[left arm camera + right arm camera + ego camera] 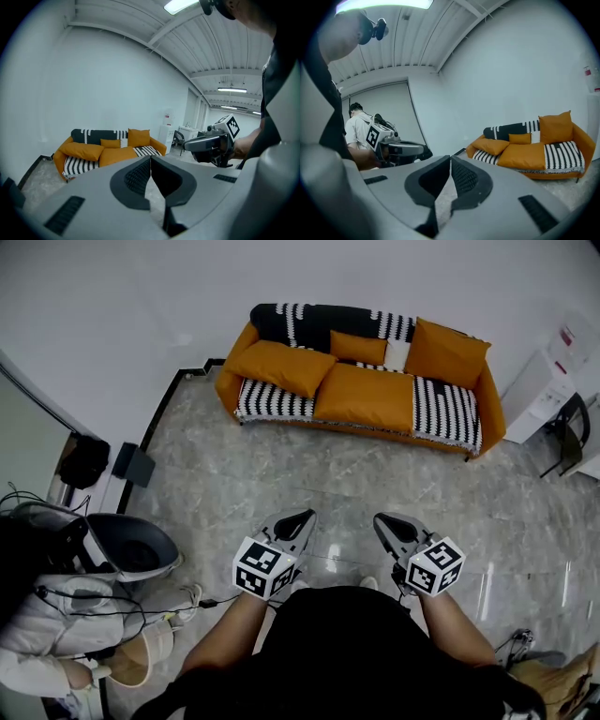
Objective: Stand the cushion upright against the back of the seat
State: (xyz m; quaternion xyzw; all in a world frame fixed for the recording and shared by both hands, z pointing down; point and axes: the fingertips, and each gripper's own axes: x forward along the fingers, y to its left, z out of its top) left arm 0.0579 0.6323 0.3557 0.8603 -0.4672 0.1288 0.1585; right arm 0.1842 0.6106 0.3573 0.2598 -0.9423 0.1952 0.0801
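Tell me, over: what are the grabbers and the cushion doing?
Left gripper, right gripper: both shut, empty. Big orange cushion lying at left end of sofa, not upright. Open floor ahead, nothing blocking.

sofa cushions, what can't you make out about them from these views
- Head view: small orange cushion, lower edge hidden behind the flat seat cushion.
- Head view: white patch, too small to tell cushion from throw.
- Left gripper view: sofa front, partly covered by the left gripper.

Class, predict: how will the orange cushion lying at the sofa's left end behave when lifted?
The cushion looks plump and soft, so it probably sags where pinched. Likely light for its bulk. Upright, it may slump without the sofa back.
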